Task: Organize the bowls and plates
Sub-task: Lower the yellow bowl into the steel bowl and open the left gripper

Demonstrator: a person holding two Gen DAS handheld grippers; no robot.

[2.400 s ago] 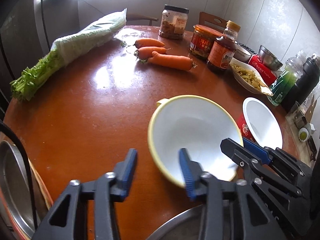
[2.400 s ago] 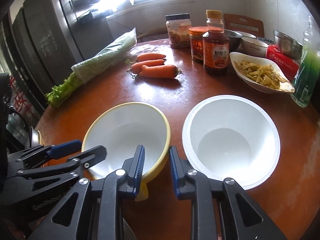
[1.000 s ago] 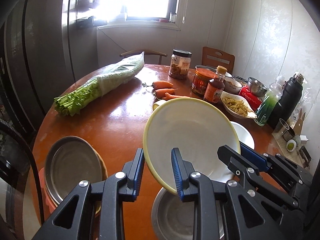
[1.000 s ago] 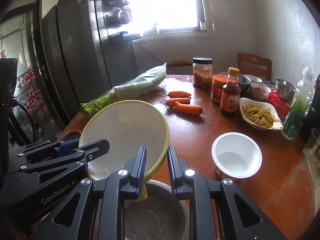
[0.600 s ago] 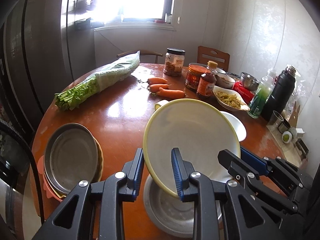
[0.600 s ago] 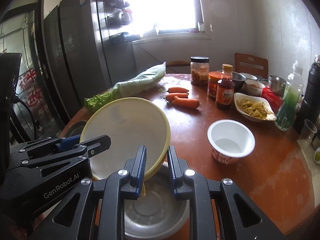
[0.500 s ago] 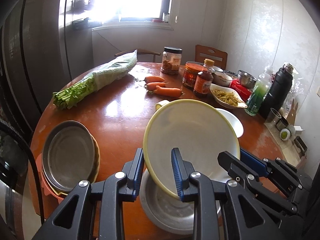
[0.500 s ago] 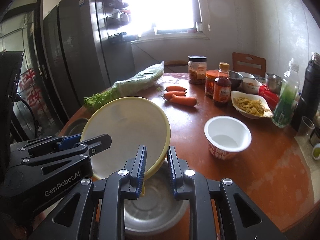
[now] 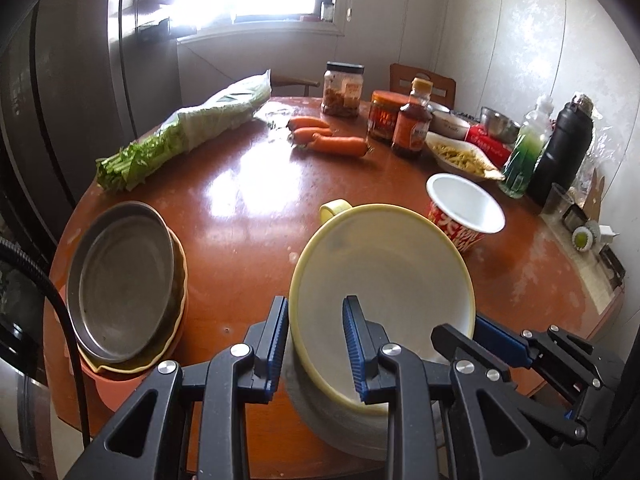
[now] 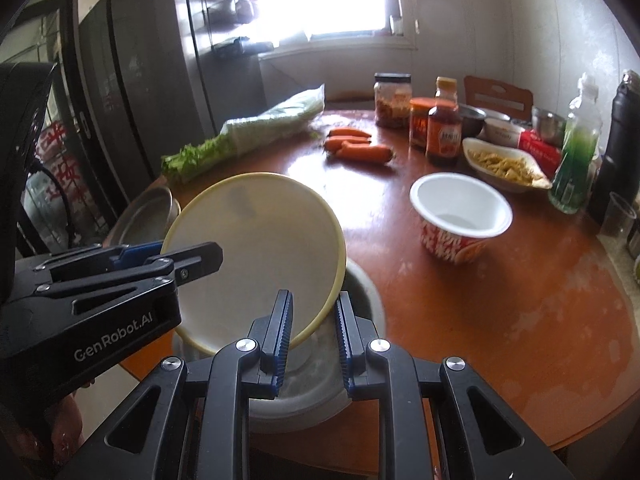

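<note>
Both tools grip the yellow-rimmed bowl (image 9: 384, 276) by its near rim: the left tool (image 9: 316, 340) pinches one side, the right tool (image 10: 314, 326) the other. The bowl hangs tilted just over a grey metal bowl (image 10: 352, 380) at the counter's (image 9: 248, 216) near edge.

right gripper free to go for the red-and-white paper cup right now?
Probably not: the right gripper is shut on the yellow bowl rim, over the grey bowl. The table path to the paper cup looks clear.
</note>
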